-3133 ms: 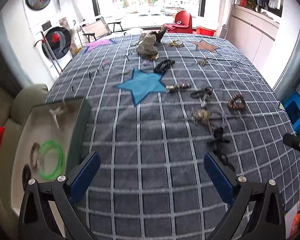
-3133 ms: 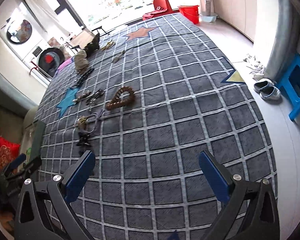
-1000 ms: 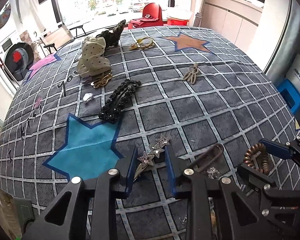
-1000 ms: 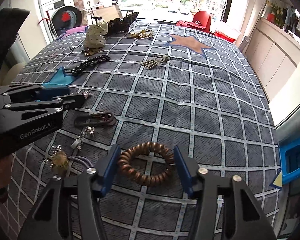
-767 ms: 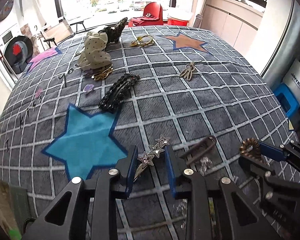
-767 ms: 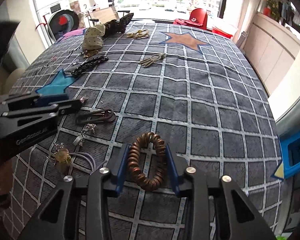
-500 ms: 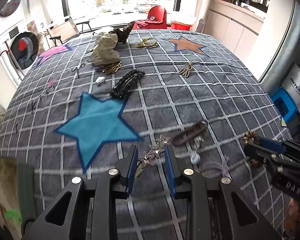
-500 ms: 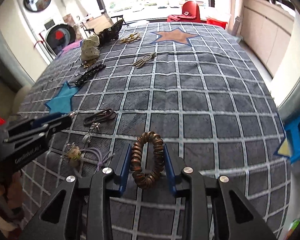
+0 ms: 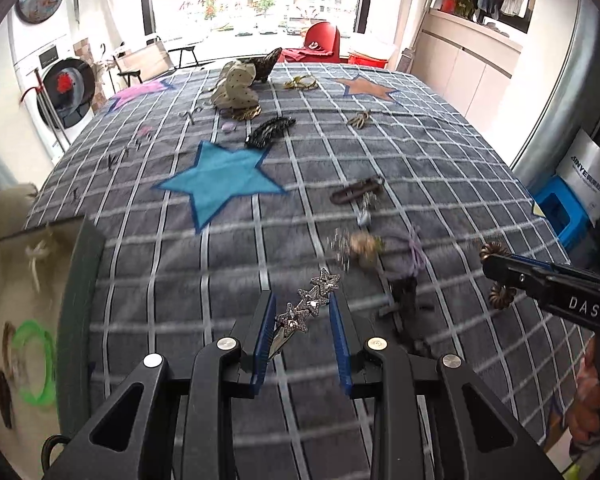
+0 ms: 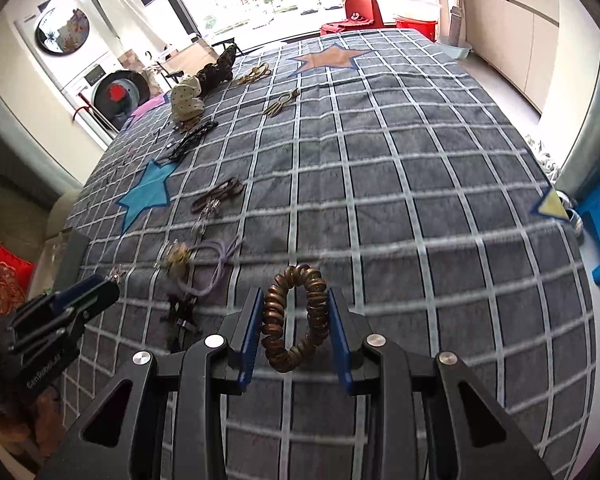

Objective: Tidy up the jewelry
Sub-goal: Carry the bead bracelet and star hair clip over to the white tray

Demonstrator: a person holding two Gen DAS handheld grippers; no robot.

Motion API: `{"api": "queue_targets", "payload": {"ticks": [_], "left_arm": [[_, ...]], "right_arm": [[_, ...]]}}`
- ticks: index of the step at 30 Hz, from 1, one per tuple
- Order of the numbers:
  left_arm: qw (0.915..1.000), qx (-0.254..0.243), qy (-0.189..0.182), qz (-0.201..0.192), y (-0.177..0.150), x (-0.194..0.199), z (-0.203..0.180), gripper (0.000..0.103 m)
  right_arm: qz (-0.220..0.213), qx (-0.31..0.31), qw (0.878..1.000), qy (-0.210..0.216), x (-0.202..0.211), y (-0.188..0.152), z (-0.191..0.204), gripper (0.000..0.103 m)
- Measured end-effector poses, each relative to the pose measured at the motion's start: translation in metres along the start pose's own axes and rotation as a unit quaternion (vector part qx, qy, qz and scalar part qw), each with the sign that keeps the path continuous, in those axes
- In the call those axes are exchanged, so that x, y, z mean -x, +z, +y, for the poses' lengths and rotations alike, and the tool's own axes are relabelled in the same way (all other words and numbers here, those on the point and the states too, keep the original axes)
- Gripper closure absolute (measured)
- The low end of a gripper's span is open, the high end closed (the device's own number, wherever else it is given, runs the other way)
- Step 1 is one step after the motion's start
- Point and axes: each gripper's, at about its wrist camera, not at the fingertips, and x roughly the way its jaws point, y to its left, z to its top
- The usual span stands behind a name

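Note:
My left gripper is shut on a silver star hair clip and holds it above the grey checked cloth. My right gripper is shut on a brown spiral hair tie, also lifted off the cloth; it shows at the right in the left wrist view. A white tray at the left edge holds a green ring and other pieces. The left gripper shows low at the left in the right wrist view.
Jewelry lies on the cloth: a brown clip, a gold piece with purple cord, a black beaded clip, a dotted bow, a gold claw clip. A blue stool stands beyond the right edge.
Both grippers closed on their pieces, lifted them and pulled back toward the near edge. The left one has swung left, so the white tray is in its view again.

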Motion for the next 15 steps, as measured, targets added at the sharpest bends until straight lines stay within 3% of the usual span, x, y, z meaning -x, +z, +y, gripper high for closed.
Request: {"api": "queue_targets", "payload": {"ticks": [15], "left_arm": [[0.9999,0.001,-0.004,-0.016,-0.045,0.038,-0.004,0.073]], "right_arm": [[-0.003,-0.027,1.0,0.012,0.026,-0.041,0.006,0.068]]}}
